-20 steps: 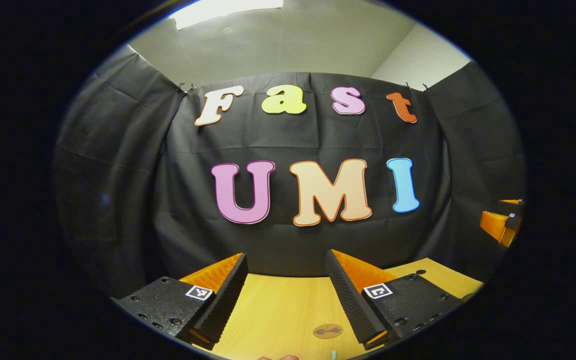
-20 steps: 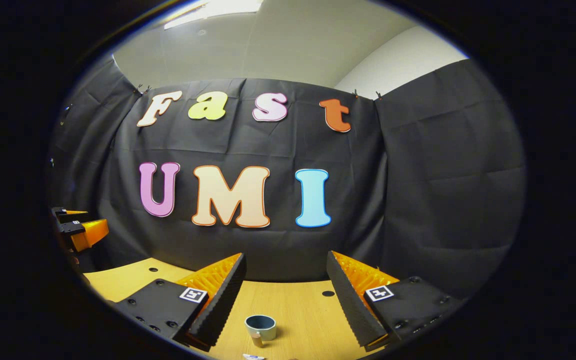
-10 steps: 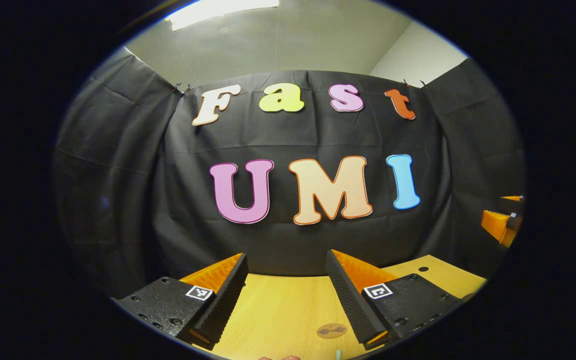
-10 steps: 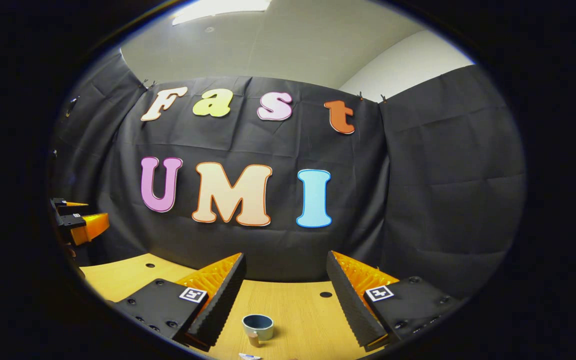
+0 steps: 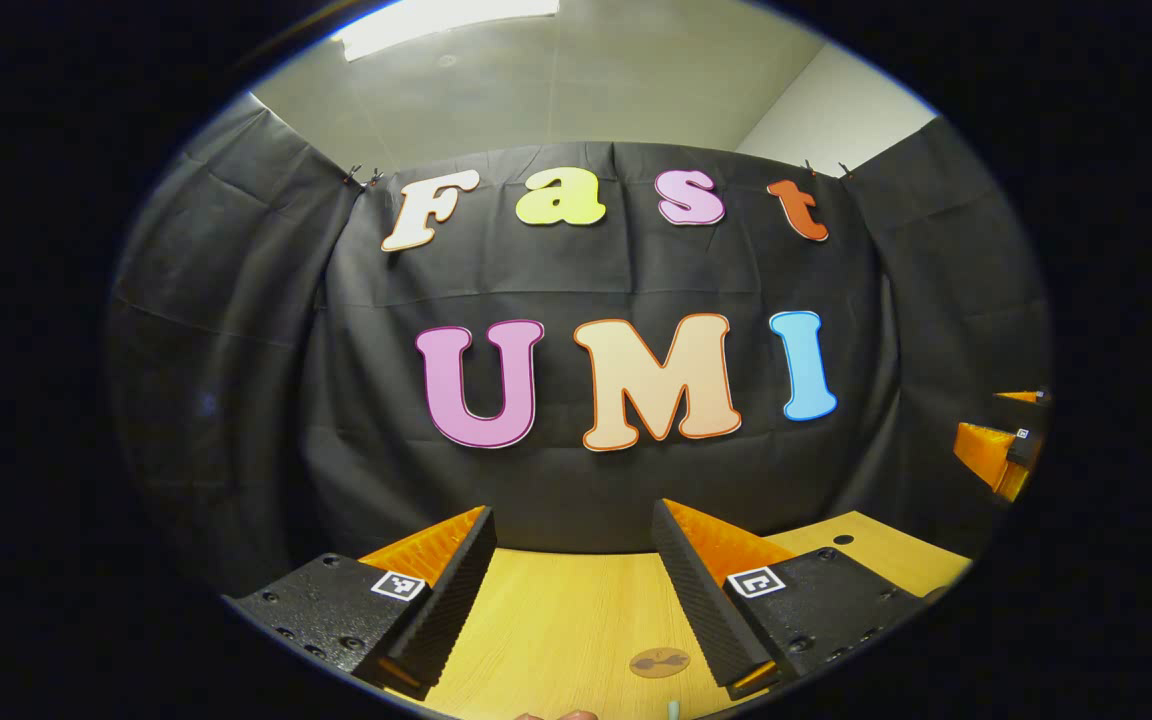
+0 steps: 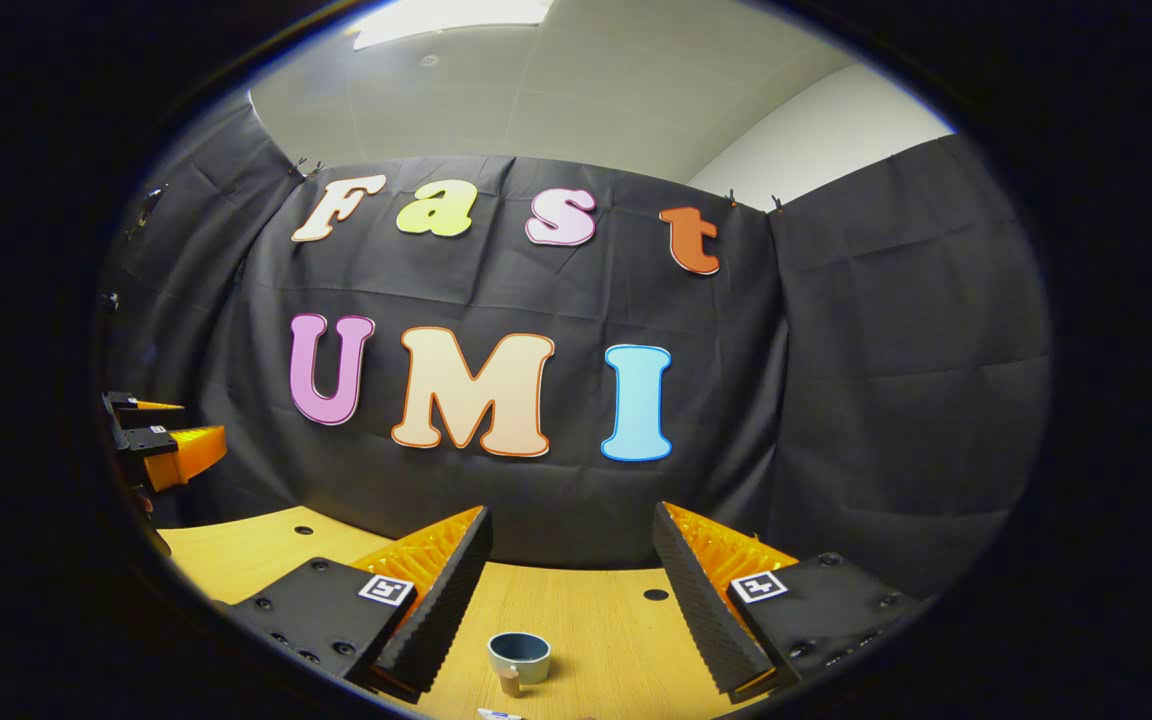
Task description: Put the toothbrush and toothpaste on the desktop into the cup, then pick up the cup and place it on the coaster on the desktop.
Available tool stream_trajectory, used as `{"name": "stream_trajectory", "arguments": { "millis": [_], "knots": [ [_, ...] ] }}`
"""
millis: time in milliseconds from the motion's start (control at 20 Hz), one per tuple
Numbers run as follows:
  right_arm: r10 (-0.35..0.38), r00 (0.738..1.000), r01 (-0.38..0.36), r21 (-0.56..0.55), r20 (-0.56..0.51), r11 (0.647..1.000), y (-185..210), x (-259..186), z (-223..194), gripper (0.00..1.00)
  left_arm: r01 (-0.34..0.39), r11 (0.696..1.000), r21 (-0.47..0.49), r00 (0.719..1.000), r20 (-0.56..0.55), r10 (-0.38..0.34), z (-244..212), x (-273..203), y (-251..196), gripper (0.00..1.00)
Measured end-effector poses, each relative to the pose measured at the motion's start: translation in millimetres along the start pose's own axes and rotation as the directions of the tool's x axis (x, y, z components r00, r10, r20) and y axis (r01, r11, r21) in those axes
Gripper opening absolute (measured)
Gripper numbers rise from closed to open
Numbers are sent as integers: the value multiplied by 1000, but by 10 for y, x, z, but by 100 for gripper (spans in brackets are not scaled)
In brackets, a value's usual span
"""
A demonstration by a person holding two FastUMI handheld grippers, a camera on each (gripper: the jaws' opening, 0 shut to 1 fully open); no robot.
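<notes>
Since a second ago the right gripper point(image 6: 570, 585) has tipped slightly upward, so the cup sits a touch higher in the right gripper view, while the left gripper point(image 5: 570, 585) has barely shifted. Both grippers hover above the wooden counter point(image 5: 556, 620) with fingers spread wide and nothing between them. In the right gripper view the blue-grey cup point(image 6: 520, 656) stands upright on the counter, between and beyond the fingers, its handle toward the camera; a small white object lies at the bottom edge, too cropped to identify. In the left gripper view the round brown coaster point(image 5: 659, 662) lies flat near the right finger.
</notes>
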State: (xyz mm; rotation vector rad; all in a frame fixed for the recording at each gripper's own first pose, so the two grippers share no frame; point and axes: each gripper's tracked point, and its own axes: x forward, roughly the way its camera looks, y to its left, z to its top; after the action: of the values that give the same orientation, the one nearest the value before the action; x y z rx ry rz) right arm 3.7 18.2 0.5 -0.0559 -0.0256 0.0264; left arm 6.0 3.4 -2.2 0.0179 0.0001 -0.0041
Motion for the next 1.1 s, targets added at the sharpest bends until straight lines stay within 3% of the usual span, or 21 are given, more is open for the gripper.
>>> {"name": "stream_trajectory", "arguments": {
  "millis": [350, 650, 1100],
  "knots": [
    [12, 997, -14, -23, -82, 1000, 47, 23, -278, 99, -6, 1000, 0, 1000, -1, 6, -33, -23, 24, 94],
    [64, 981, -75, -55, -185, 996, 220, 43, -654, 99, -17, 1000, 7, 1000, 3, 17, -43, -51, 81, 94],
    [97, 918, -118, -30, -384, 993, 349, -49, -1407, 99, -43, 999, 8, 999, -13, 43, -117, -97, 229, 94]
  ]
}}
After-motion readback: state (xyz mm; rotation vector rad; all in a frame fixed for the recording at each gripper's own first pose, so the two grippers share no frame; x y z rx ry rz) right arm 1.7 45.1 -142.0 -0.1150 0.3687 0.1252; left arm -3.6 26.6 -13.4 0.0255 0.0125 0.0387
